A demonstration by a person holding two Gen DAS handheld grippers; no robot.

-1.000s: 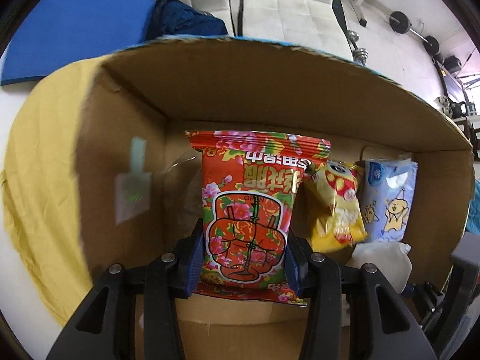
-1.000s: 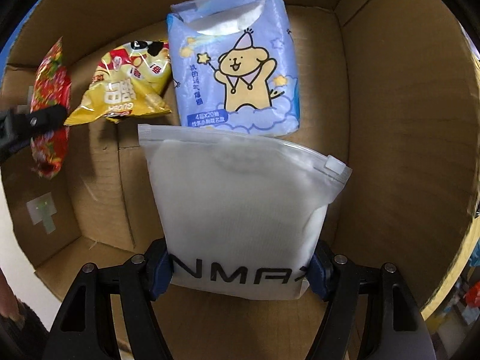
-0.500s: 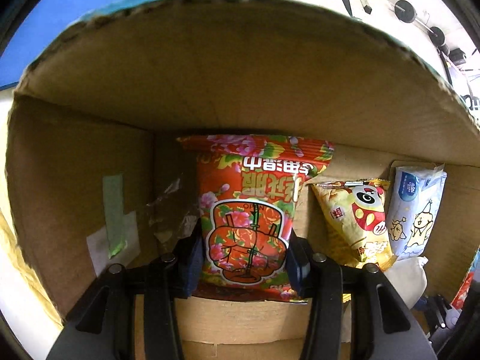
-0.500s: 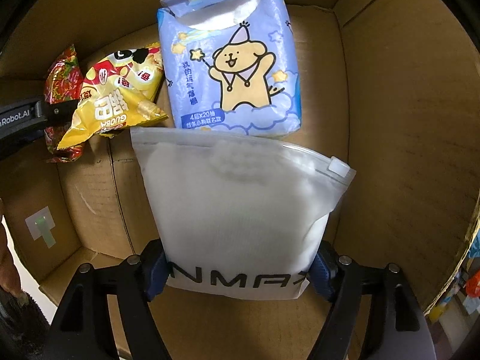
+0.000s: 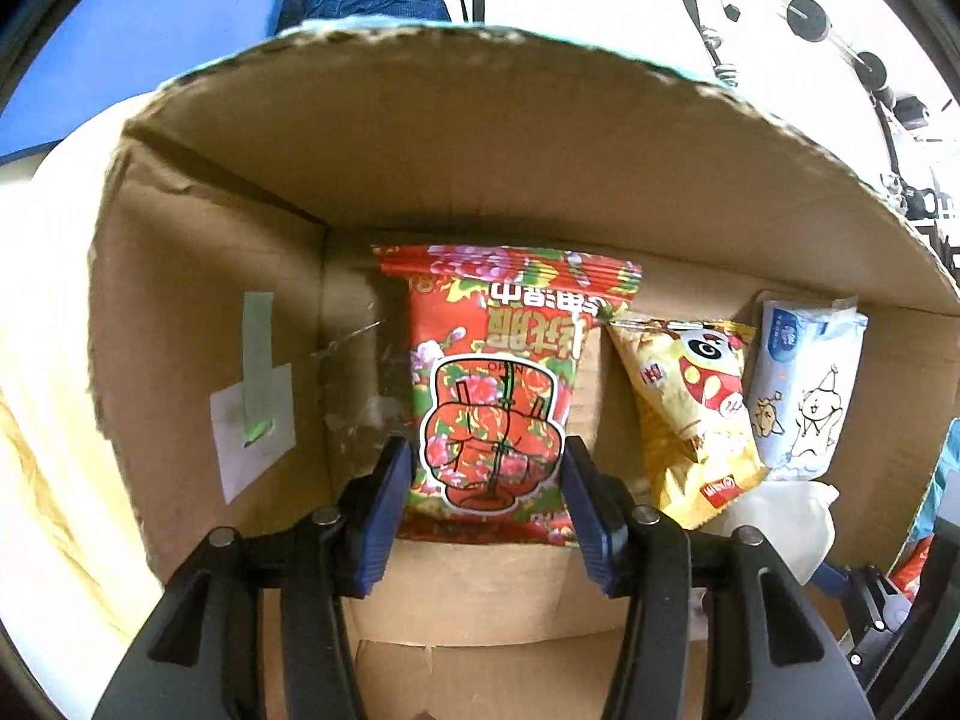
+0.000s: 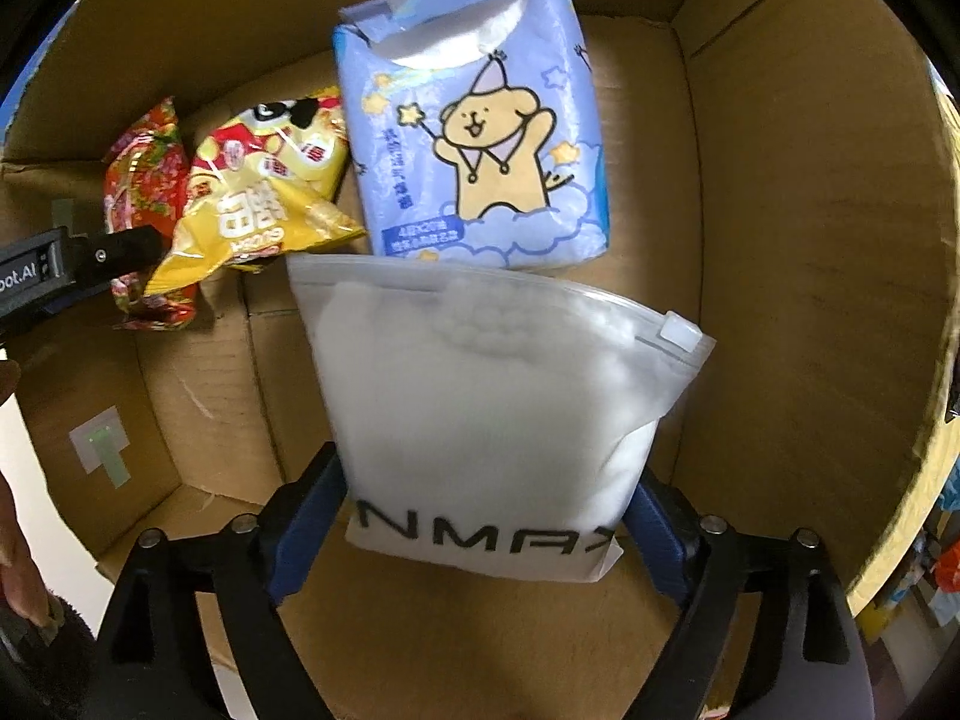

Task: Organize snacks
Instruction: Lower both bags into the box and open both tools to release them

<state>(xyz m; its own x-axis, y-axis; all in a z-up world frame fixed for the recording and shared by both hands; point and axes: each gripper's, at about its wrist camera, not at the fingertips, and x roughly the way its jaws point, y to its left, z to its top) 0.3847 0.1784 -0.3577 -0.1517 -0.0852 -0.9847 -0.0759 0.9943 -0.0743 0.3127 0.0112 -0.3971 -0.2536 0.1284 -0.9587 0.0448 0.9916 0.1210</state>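
Inside the cardboard box (image 5: 540, 168), my left gripper (image 5: 487, 480) is shut on a red flowered snack bag (image 5: 498, 384) that lies against the far wall. A yellow snack bag (image 5: 690, 408) and a blue tissue pack (image 5: 804, 384) lie to its right. My right gripper (image 6: 486, 516) is shut on a white zip pouch (image 6: 492, 408) printed with black letters, held over the box floor just below the blue tissue pack (image 6: 480, 150). The yellow bag (image 6: 264, 192) and red bag (image 6: 144, 180) sit at the left, with the left gripper's black finger across the red one.
The box walls (image 6: 810, 240) close in on all sides. A taped white label (image 5: 255, 414) is on the left wall. Outside lie a yellow cloth (image 5: 36, 420), a blue mat (image 5: 150, 30) and gym weights (image 5: 810, 18).
The left gripper has pulled back and up a little, showing the box rim again. The right gripper moved the white pouch slightly lower and rightward within the box.
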